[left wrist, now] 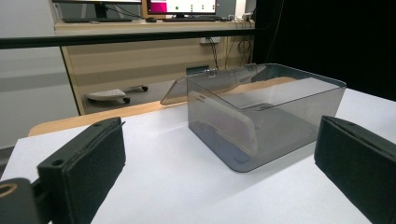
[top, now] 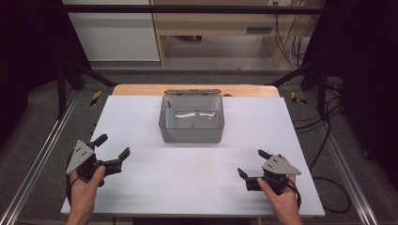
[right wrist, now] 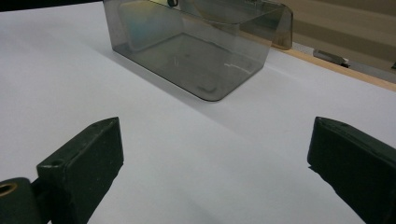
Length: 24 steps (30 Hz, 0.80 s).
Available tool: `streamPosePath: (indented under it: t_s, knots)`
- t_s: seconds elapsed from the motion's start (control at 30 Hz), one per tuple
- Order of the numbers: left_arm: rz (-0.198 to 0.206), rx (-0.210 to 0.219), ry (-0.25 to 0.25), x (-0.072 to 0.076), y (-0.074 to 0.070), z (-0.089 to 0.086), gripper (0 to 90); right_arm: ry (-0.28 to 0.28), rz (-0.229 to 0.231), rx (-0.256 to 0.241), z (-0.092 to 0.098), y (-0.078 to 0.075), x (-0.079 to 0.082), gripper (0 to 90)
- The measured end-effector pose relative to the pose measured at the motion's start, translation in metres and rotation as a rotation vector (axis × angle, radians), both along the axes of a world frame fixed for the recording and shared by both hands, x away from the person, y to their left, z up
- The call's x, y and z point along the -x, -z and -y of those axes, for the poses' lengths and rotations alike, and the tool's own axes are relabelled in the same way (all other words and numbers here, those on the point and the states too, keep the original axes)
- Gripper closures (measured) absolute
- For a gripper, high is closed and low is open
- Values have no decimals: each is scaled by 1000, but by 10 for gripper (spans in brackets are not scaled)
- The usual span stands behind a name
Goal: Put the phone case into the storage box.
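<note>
Ahead of your left gripper [top: 112, 149] and right gripper [top: 251, 164], both spread wide, the box [top: 191, 119] sits mid-table [top: 141, 187], bare surface all around.

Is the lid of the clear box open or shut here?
Open. The lid is swung back behind the box, lying past its far rim, and the top is uncovered so the inside shows.

High view overhead, gripper views low, sharing box [top: 191, 119]
</note>
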<state>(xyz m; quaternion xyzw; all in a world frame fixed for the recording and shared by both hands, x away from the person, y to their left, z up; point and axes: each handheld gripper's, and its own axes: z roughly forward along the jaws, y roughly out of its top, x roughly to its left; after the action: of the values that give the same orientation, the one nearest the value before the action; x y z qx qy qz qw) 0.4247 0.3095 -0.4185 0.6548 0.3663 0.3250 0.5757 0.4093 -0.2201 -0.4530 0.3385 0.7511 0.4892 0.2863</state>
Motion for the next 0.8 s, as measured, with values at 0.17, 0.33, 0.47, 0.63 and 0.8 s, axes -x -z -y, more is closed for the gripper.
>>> streamPosePath:
  t_s: [0.17, 0.33, 0.47, 0.63, 0.8]
  knots:
    - [1, 10, -3, 3, 3, -5, 19, 0, -1, 0, 0, 0, 0, 42]
    - [2, 32, -13, 5, 9, -9, 18, 2, -1, -1, 1, 0, 0, 42]
    - [6, 39, -10, 6, 9, -10, 18, 3, -1, 0, 1, 1, 0, 42]
    - [6, 39, 10, 8, 12, -9, 16, 3, 0, 2, 2, 1, 0, 42]
    - [0, 35, 27, 11, 15, -7, 16, 4, -2, -3, 3, 1, 0, 42]
